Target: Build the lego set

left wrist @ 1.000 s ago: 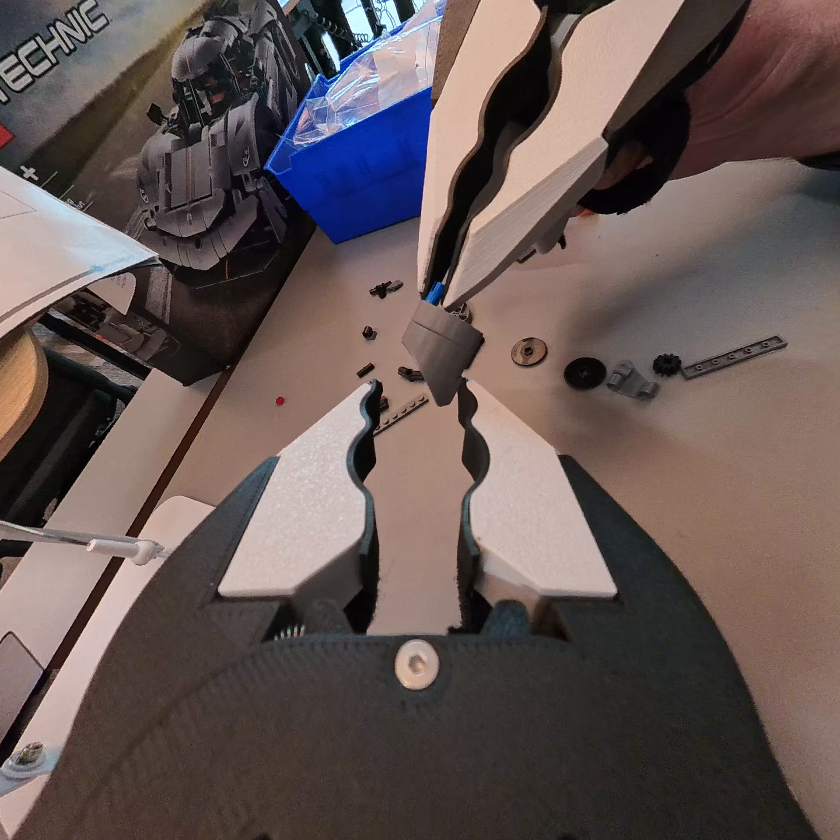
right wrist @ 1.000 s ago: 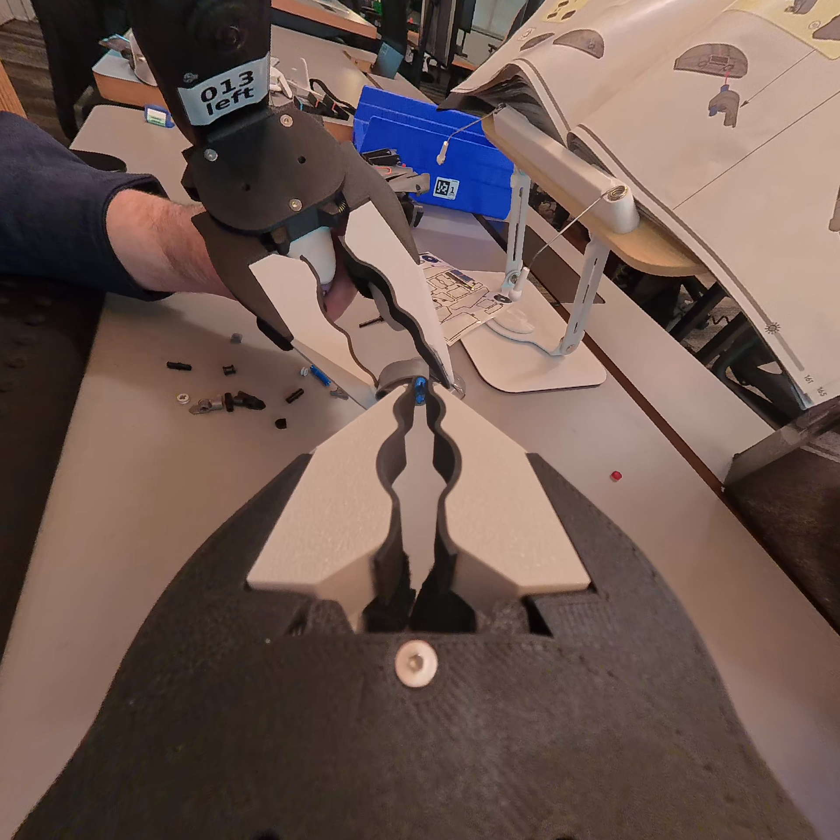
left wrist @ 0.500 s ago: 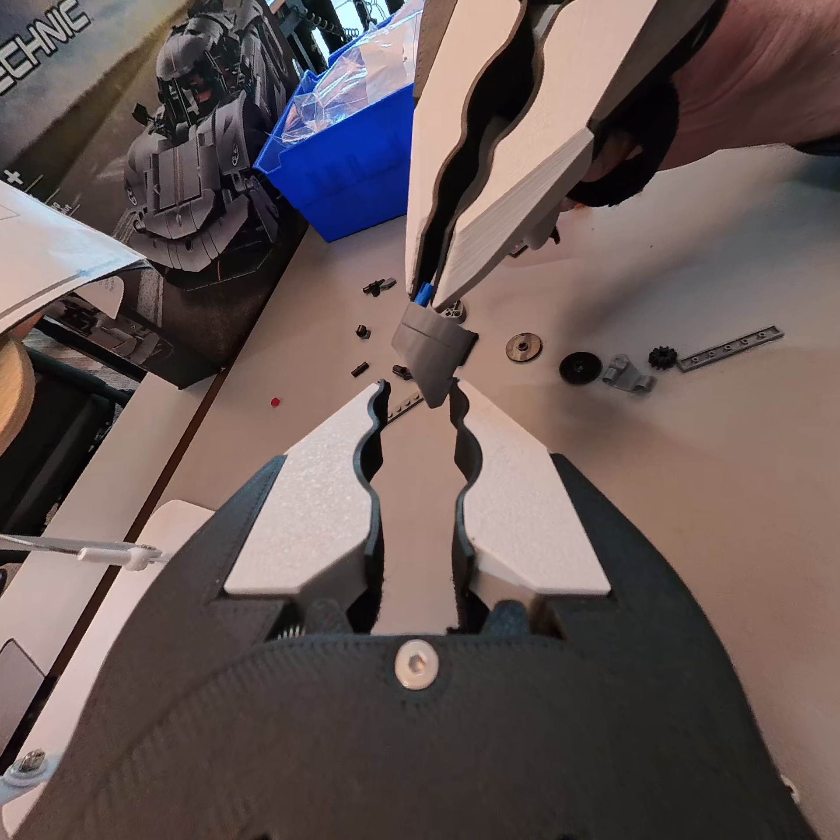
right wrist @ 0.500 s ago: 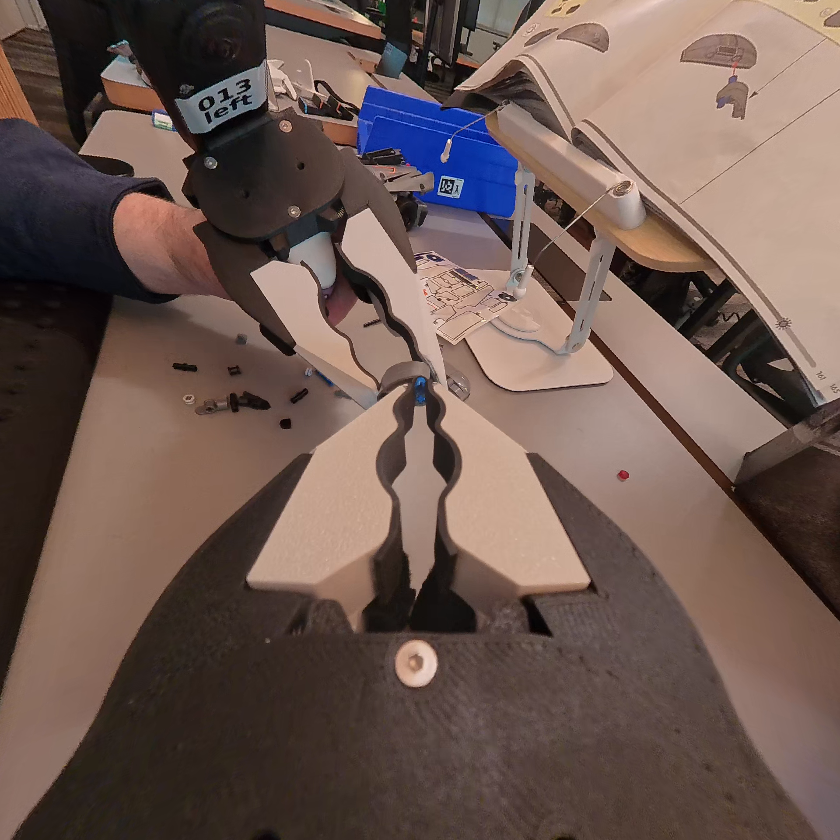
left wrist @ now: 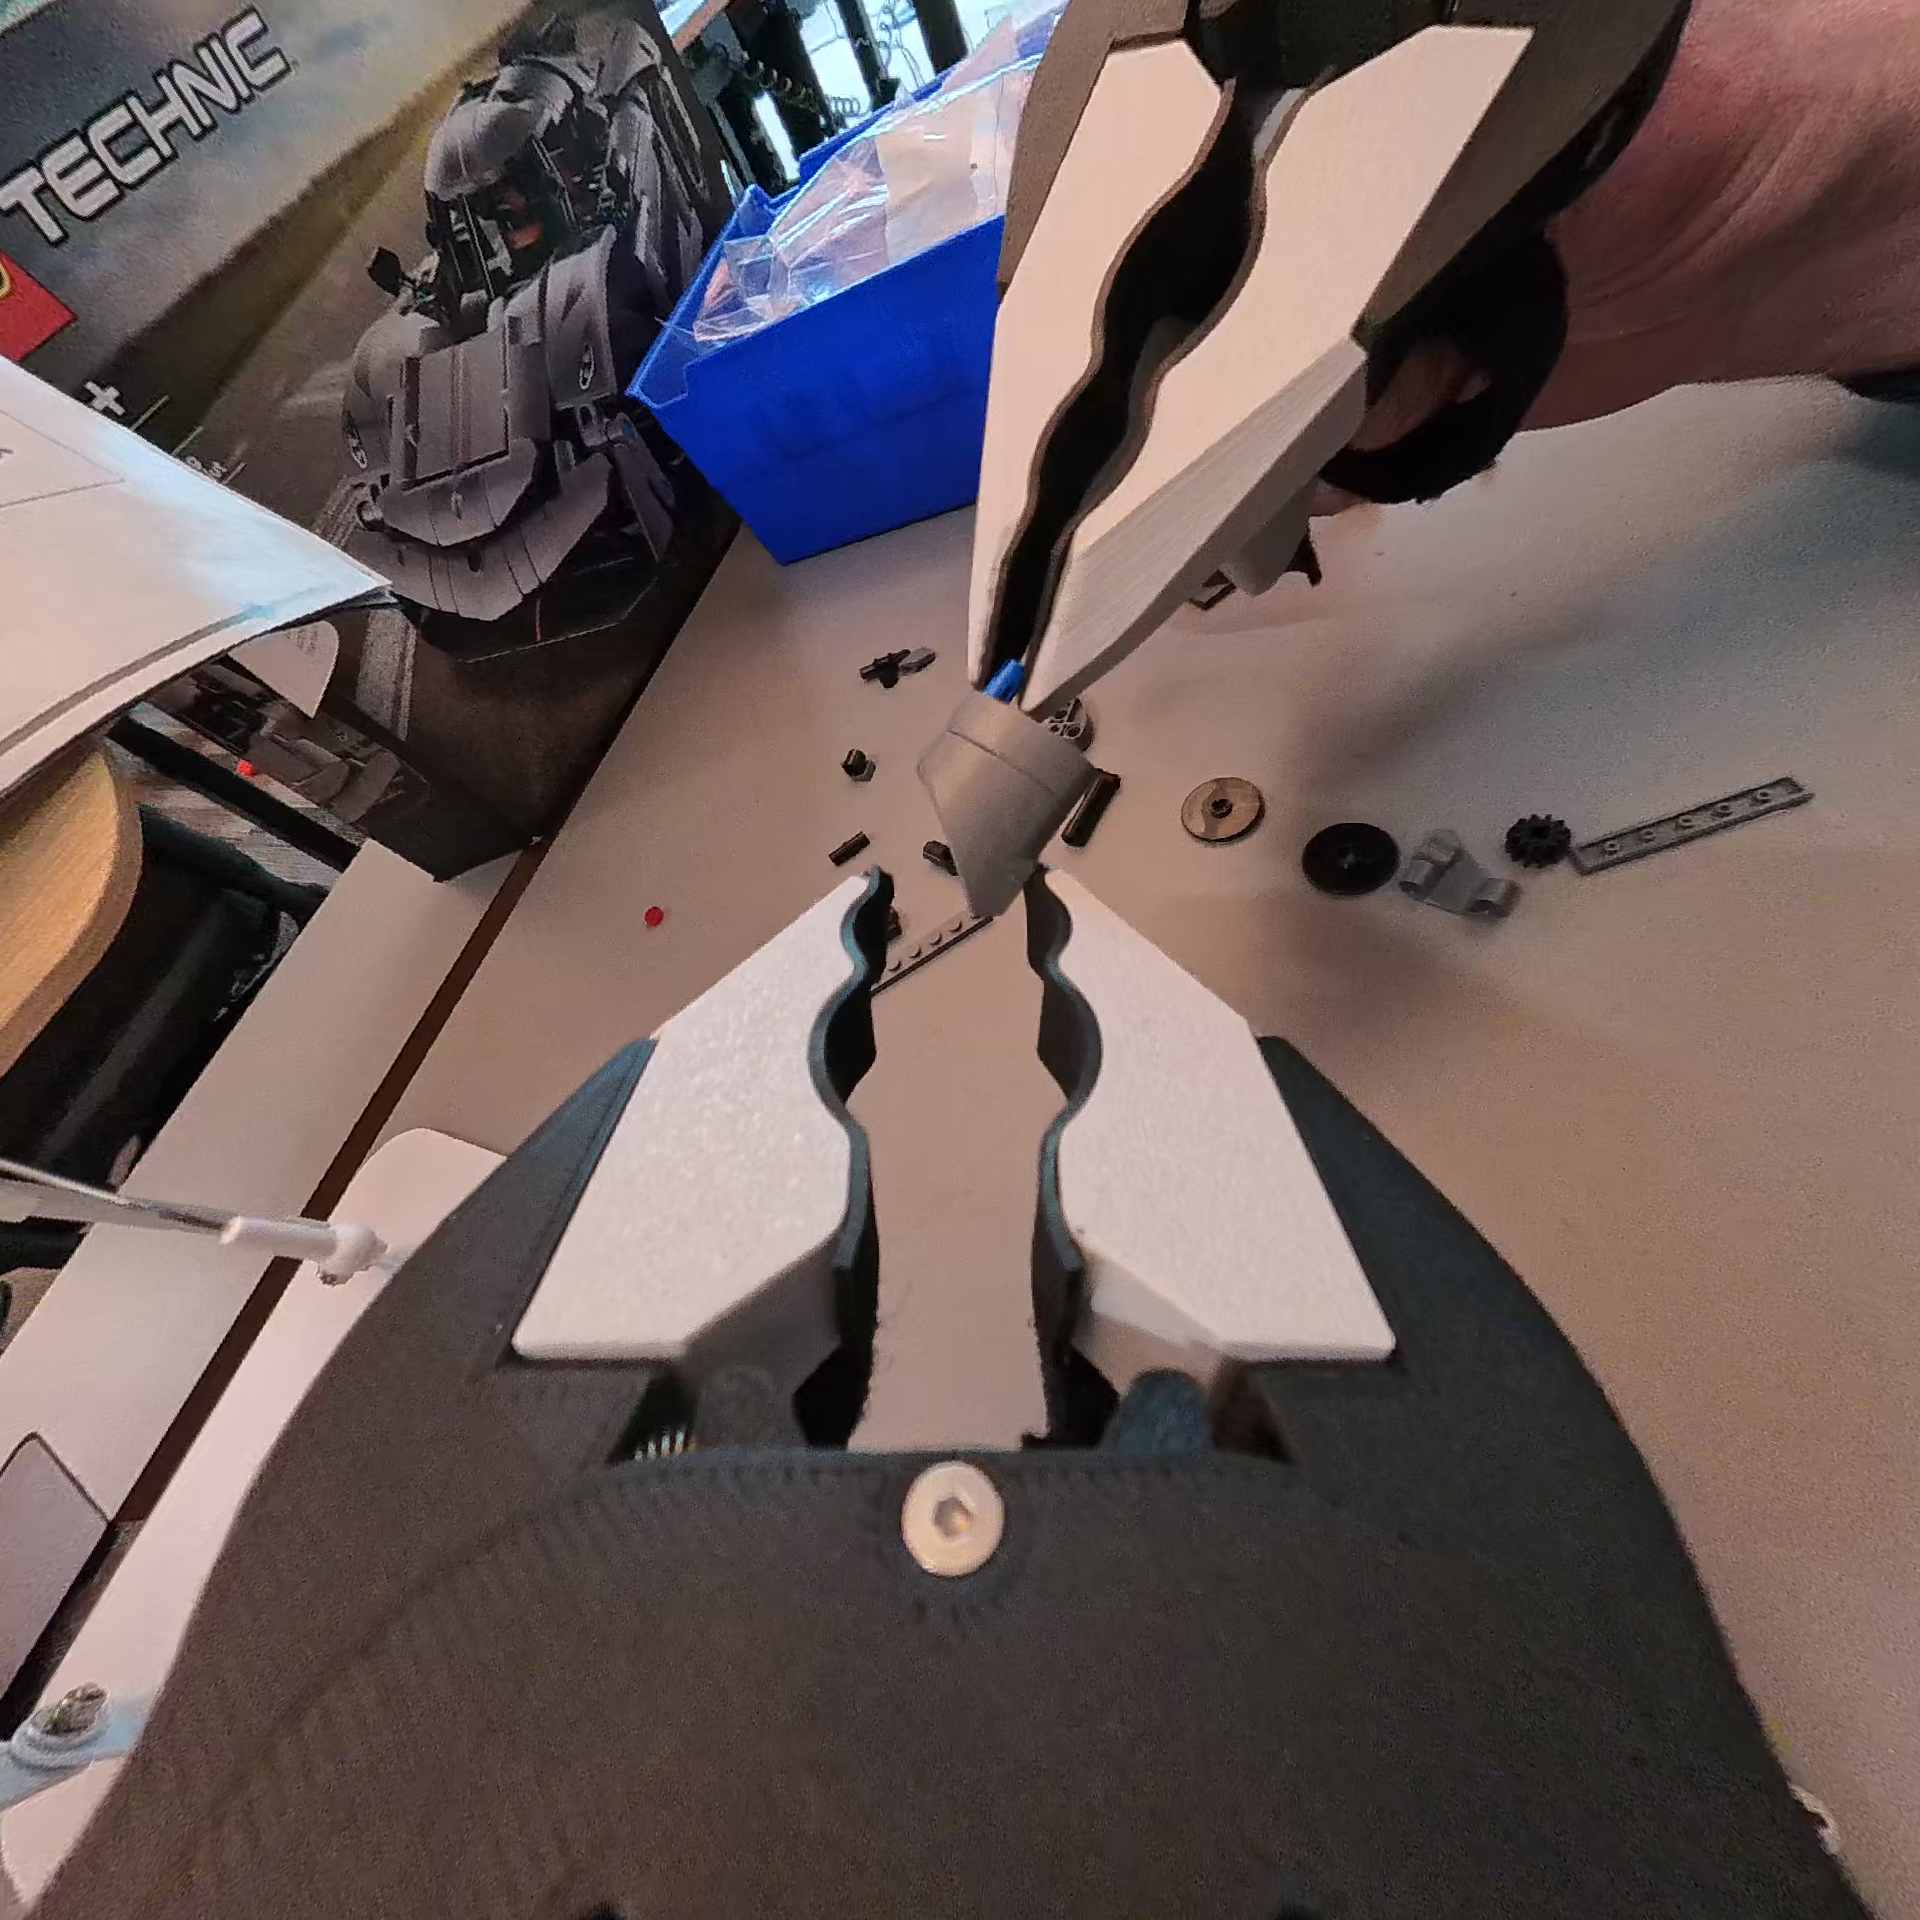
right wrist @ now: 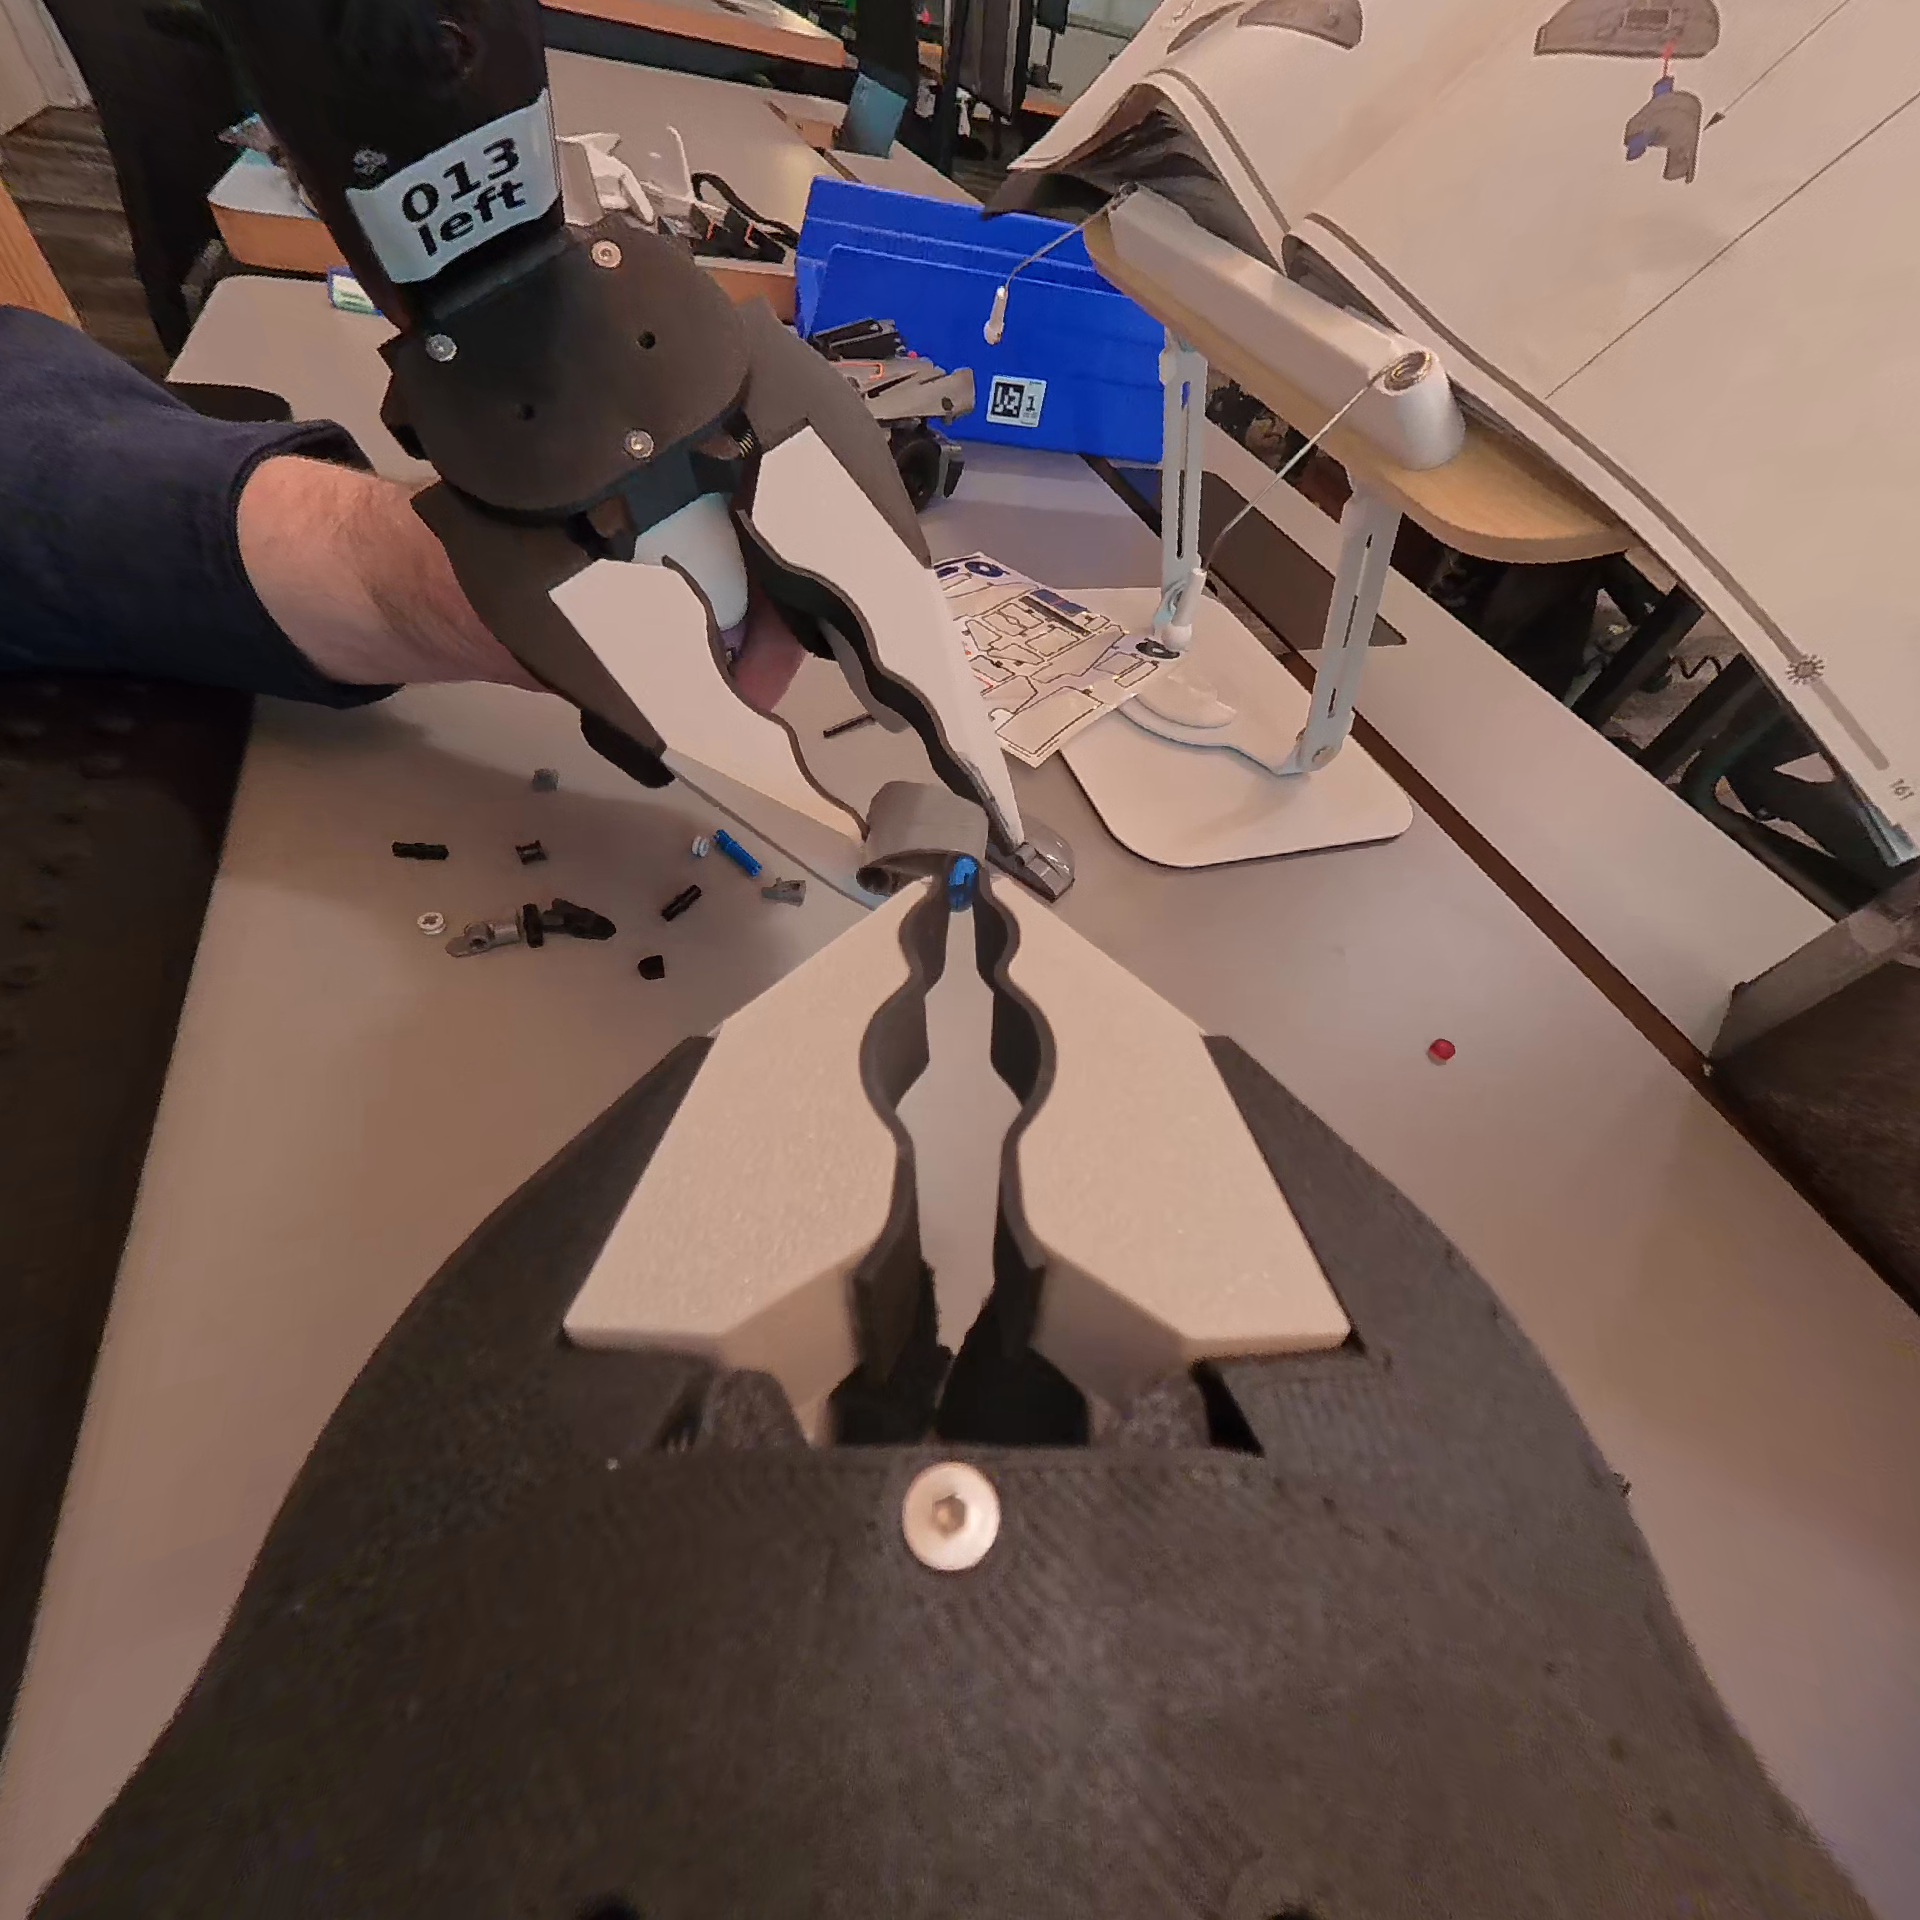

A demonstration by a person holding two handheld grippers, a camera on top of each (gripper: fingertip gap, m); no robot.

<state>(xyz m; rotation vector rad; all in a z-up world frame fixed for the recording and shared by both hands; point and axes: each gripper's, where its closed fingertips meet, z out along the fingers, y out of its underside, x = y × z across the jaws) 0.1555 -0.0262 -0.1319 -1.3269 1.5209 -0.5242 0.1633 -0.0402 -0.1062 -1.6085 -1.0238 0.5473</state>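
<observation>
1. Holding the blue pin (right wrist: 958,881) between its tips, the right gripper (right wrist: 961,896) has its jaws clamped on it; the pin sits in the upper end of the grey curved panel (left wrist: 1003,805).
2. Jaws of the left gripper (left wrist: 951,894) stand apart, with the lower tip of the panel between them; I cannot tell if one finger touches it.
3. I think the step is seating the pin. Close the left jaws on the panel first, so it cannot turn.
4. Push along the pin axis, not sideways.
5. Loose parts lie on the table (left wrist: 1558,1143): black gear (left wrist: 1536,840) at 3 o'clock, blue bin (left wrist: 862,416) at 12.
</observation>
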